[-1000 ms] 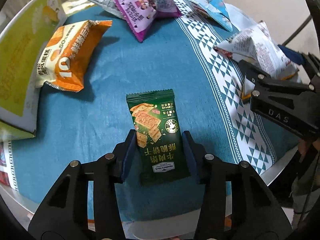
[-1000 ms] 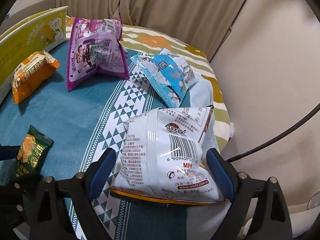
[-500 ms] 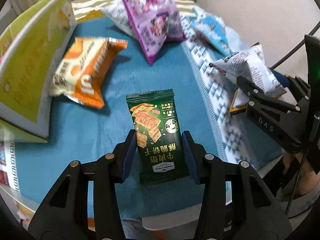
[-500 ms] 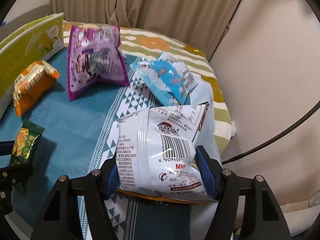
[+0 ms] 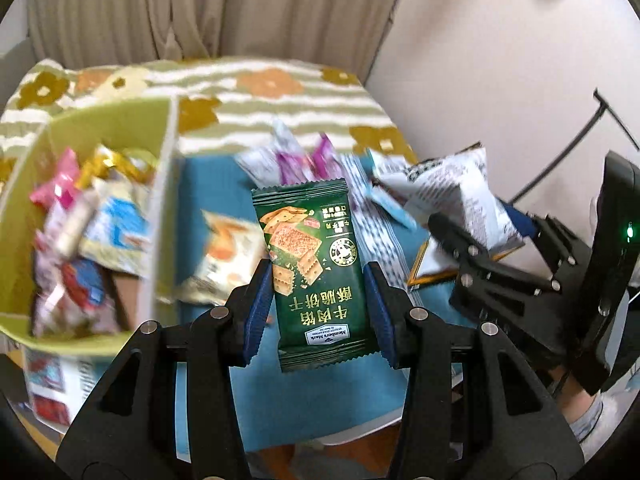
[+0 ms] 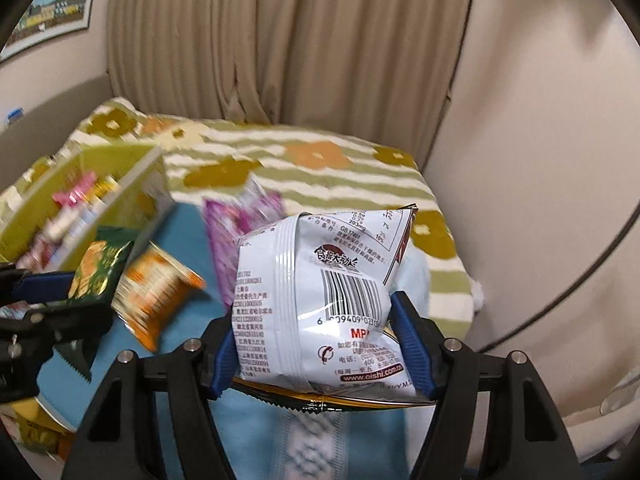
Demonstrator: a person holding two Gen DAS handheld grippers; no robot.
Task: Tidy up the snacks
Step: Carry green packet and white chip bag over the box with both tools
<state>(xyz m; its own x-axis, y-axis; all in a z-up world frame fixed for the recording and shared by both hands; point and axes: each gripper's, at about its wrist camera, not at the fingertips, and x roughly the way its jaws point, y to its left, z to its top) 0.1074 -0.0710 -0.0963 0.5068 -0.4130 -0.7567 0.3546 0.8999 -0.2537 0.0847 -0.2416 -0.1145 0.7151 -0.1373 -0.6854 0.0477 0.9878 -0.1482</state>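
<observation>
1. Clearly, we saw the left hand-held gripper clamped on a green cracker packet, its blue pads pressing both long edges and the packet lifted clear of the bench.
2. We saw the right hand-held gripper closed on a white snack bag, barcode side facing the camera, also held up off the bench.
3. In the left wrist view, the right hand-held gripper stood to the right with the white bag in its jaws.
4. We noted a yellow-green box at the left, open at the top and partly filled with mixed wrapped snacks, blurred.
5. On the blue cloth of the bench lay an orange packet near the box, with a purple bag farther back; both were smeared by motion.
6. Behind the bench we saw a striped cover with flower shapes, a beige curtain and a plain wall.
7. A framed picture hung at the upper left in the right wrist view.
</observation>
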